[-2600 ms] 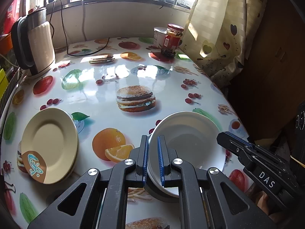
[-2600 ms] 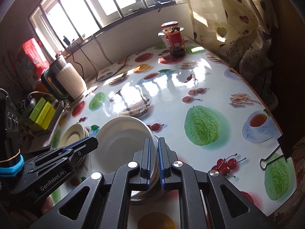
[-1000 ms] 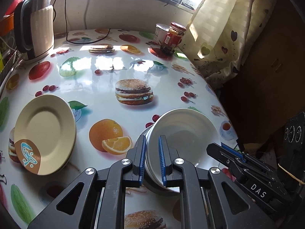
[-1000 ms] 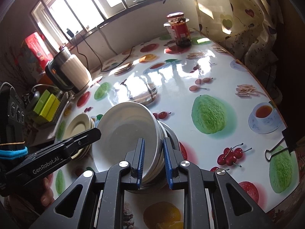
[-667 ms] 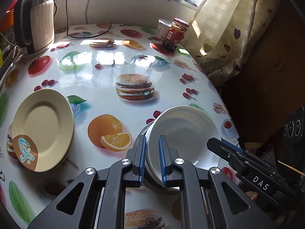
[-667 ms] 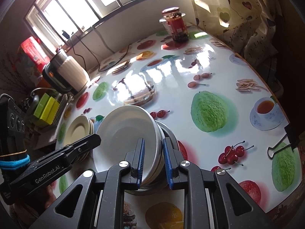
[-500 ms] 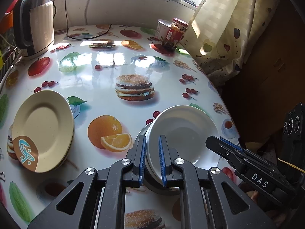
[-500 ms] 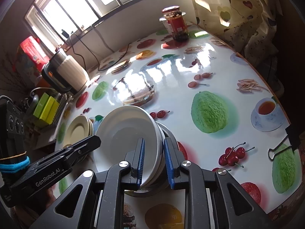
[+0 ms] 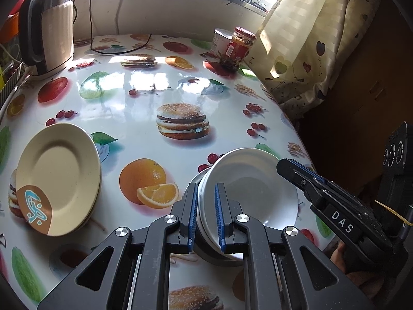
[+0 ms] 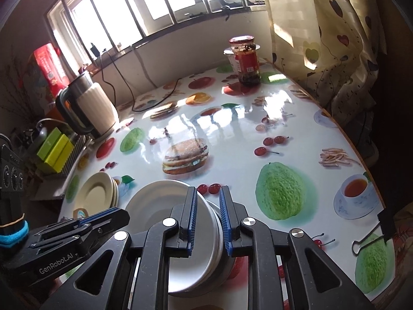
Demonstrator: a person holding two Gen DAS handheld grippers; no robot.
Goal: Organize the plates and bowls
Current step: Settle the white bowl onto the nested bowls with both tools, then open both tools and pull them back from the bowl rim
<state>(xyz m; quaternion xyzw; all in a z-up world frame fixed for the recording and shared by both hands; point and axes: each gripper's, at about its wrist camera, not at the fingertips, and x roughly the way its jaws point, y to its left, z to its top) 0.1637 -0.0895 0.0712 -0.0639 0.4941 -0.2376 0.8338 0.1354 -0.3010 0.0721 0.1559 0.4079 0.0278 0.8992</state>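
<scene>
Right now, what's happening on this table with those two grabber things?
A person is holding a stack of white bowls by its rim with both tools. The left gripper is clamped on one side of the rim; the right gripper, on the opposite side, has just been closing on it. The stack sits at the near edge of the food-print table. A pile of cream plates lies apart, untouched.

You're working in a home kitchen or dining nook. Evidence: tabletop (image 9: 144, 139) under glossy oilcloth printed with burgers and fruit; electric kettle (image 9: 47, 29) with cord by the barred window (image 10: 144, 2); preserve jar (image 9: 238, 49); heart-print curtain (image 9: 307, 51); stacked cream plates (image 9: 58, 175) laid out.
</scene>
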